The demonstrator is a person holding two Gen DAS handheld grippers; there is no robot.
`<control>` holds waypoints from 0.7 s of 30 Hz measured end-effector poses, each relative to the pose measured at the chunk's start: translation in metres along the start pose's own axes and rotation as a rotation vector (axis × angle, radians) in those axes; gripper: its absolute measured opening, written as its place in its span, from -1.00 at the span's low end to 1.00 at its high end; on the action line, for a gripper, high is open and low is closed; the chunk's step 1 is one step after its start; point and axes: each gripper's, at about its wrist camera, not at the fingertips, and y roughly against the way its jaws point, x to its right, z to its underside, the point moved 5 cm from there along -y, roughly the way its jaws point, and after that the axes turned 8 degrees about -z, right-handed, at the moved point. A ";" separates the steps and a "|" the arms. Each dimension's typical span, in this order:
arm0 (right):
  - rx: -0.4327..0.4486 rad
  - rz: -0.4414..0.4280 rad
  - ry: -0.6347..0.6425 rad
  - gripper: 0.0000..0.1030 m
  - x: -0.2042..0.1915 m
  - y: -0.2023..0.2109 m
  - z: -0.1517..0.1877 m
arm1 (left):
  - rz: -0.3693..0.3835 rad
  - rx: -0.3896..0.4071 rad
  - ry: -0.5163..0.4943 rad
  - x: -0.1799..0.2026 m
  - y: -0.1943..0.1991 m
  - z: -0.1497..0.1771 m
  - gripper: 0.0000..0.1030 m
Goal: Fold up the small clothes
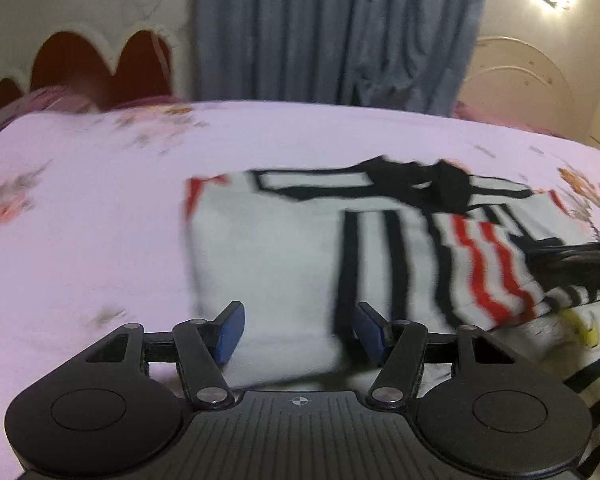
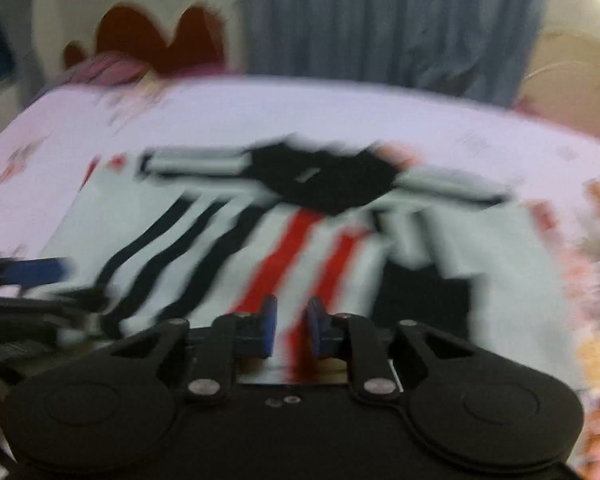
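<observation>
A small white shirt [image 1: 284, 248] with black and red stripes and a black collar [image 1: 444, 184] lies spread on the bed. It also shows in the right wrist view [image 2: 228, 248]. My left gripper [image 1: 298, 330] is open, its blue pads over the shirt's near left part, with cloth between them. My right gripper [image 2: 292, 328] has its blue pads a narrow gap apart over a red stripe at the shirt's near edge; the view is blurred. The right gripper also shows at the right edge of the left wrist view [image 1: 572, 260]. The left gripper's blue pad shows in the right wrist view [image 2: 36, 272].
The bed has a pale pink floral sheet [image 1: 80, 240]. A cream and red headboard [image 1: 100, 64] and a pink pillow [image 1: 48, 98] are at the far left. A grey-blue curtain [image 1: 332, 32] hangs behind the bed. A cream wardrobe [image 1: 520, 80] stands at the right.
</observation>
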 end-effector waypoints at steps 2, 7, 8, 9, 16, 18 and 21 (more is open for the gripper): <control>-0.051 0.059 -0.039 -0.61 0.027 -0.002 0.010 | 0.005 -0.015 -0.033 -0.004 -0.007 0.014 0.17; -0.079 0.058 -0.063 -0.67 0.050 -0.015 0.024 | -0.033 -0.004 -0.072 0.008 -0.012 0.014 0.17; -0.076 0.064 -0.065 -0.66 0.049 -0.016 0.025 | -0.033 -0.007 -0.065 0.008 -0.015 0.011 0.17; -0.071 0.064 -0.073 -0.66 0.051 -0.012 0.026 | -0.034 -0.007 -0.063 0.008 -0.014 0.012 0.17; -0.076 0.069 -0.067 -0.65 0.045 -0.007 0.027 | -0.042 -0.006 -0.055 0.008 -0.014 0.012 0.17; -0.081 0.064 -0.056 -0.65 0.045 -0.003 0.027 | -0.043 -0.007 -0.056 0.008 -0.015 0.012 0.17; -0.068 0.064 -0.066 -0.56 0.043 0.000 0.022 | -0.039 0.000 -0.073 0.010 -0.008 0.002 0.18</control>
